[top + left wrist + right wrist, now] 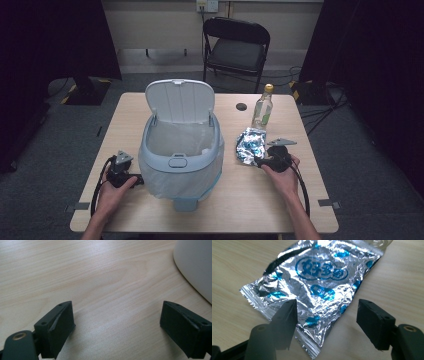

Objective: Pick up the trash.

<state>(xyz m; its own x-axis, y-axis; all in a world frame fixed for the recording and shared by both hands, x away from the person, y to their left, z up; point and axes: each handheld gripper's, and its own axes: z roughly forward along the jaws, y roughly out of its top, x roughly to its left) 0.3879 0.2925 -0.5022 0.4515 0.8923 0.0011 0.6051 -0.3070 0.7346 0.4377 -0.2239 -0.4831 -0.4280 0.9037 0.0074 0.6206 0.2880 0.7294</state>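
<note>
Right gripper view: I have the right gripper (325, 320) wide open astride the crinkled silver-and-blue foil wrapper (317, 287), not gripped, lying on the table beside the lidded-open pale-blue bin (181, 145); left gripper (117, 327) gapes empty.

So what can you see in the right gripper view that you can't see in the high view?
The right gripper view alone shows the blue printed logo and creases on the silver foil packet, with the right gripper open, its jaws on either side of the packet's near end. The high view alone shows the white bin with its lid up, the bottle, the chair and the left gripper. Both show the foil packet, the right gripper and the wooden table.
</note>
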